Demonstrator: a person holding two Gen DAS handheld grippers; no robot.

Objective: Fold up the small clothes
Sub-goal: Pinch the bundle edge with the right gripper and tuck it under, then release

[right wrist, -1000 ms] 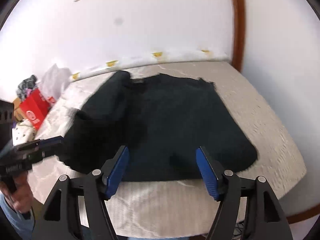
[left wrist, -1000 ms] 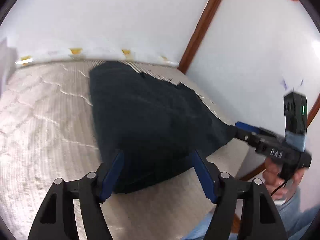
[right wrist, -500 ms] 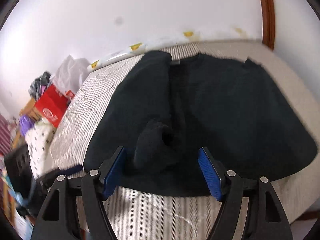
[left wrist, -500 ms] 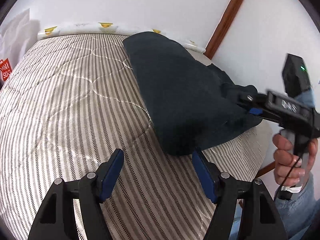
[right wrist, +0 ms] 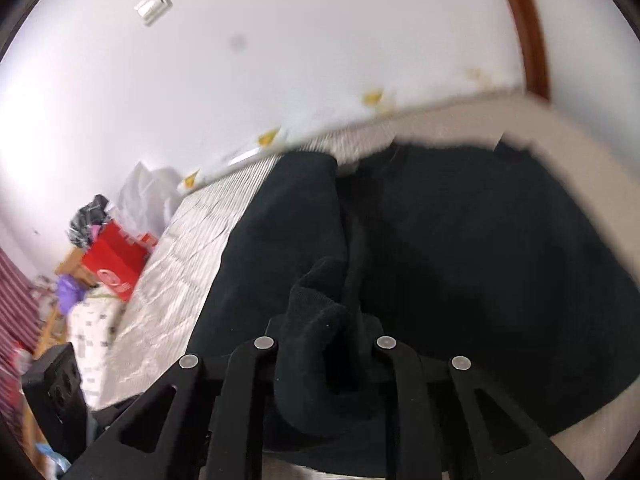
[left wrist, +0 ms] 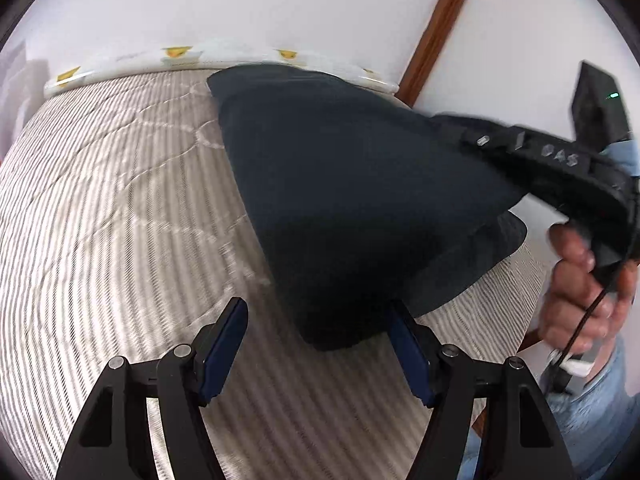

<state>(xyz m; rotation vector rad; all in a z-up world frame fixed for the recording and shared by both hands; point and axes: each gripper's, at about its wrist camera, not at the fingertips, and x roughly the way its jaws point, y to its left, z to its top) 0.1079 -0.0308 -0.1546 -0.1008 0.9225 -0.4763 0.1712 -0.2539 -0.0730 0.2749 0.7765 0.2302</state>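
Note:
A dark navy garment (left wrist: 348, 200) lies on the striped bed, one side folded over the body. My left gripper (left wrist: 316, 352) is open and empty, its blue pads just short of the garment's near edge. My right gripper (right wrist: 326, 344) has closed on a bunched fold of the same garment (right wrist: 480, 264); dark cloth fills the gap between its fingers. In the left wrist view the right gripper (left wrist: 532, 156) reaches in from the right over the cloth, held by a hand.
The striped quilted bed (left wrist: 100, 220) fills the left. A white wall and brown wooden trim (left wrist: 436, 32) stand behind. A red box (right wrist: 114, 264), bags and clutter lie left of the bed. A blue-jeaned leg (left wrist: 592, 412) is at the lower right.
My right gripper has moved in and shut on the bunched fold of the garment. The left gripper has drawn a little closer to the garment's near edge and stays open.

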